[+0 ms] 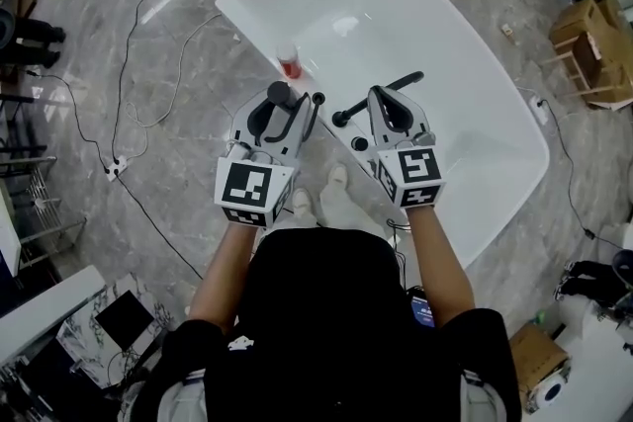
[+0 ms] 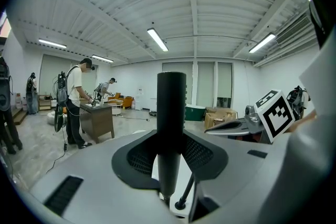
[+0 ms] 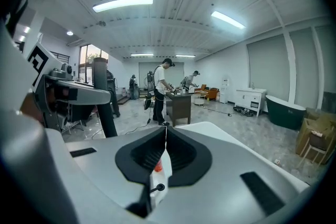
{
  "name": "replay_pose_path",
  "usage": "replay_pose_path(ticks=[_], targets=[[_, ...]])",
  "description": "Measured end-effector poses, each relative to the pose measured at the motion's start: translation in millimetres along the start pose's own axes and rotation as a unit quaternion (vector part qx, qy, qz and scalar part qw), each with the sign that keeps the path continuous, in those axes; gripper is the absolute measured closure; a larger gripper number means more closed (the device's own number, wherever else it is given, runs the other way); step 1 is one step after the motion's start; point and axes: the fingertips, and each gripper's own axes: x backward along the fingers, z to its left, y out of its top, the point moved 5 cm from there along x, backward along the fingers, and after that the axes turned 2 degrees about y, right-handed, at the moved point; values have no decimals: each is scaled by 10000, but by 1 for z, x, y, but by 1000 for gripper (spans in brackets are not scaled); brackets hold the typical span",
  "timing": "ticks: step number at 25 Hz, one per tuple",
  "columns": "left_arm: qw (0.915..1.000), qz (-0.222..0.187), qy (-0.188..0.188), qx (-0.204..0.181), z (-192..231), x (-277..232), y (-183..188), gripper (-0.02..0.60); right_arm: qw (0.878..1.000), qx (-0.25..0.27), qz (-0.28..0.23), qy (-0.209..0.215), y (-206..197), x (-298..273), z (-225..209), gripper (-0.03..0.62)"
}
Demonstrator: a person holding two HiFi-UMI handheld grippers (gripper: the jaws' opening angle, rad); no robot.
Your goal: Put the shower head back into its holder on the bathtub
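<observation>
Looking down from the head view, I had the left gripper [image 1: 295, 106] over the near rim of the white bathtub [image 1: 254, 33]. Its jaws were clamped on the black shower head [image 1: 278, 93], which stood up between them. The right gripper [image 1: 388, 97] hung just beside it over the same rim, above a black tap fitting [image 1: 381, 96]. A red-capped bottle [image 1: 288, 62] stood on the rim just beyond the left gripper.

In the left gripper view, the shower head's black stem rose upright through the jaws, gripped on both sides.

In the right gripper view, the jaws were pressed together with nothing between them. The bottle and white tub showed through the slit below.
</observation>
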Motion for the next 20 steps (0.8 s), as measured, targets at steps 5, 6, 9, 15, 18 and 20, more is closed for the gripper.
replay_pose_path(ticks=[5, 6, 9, 15, 18, 20], targets=[[9999, -103, 9, -37, -5, -15, 13, 437, 10000, -2, -8, 67, 3, -7, -14, 571], [9999, -118, 0, -45, -6, -18, 16, 437, 10000, -9, -12, 76, 5, -8, -17, 571], [9997, -205, -18, -105, -6, -24, 24, 437, 9999, -47, -25, 95, 7, -13, -23, 571], [9991, -367, 49, -223, -1, -35, 41, 437, 9999, -79, 0, 139, 6, -24, -32, 571], [9997, -170, 36, -186, 0, -40, 40, 437, 9998, -90, 7, 153, 5, -31, -34, 571], [9997, -147, 43, -208, 3, -45, 34, 437, 9998, -85, 17, 168, 6, -35, -34, 571]])
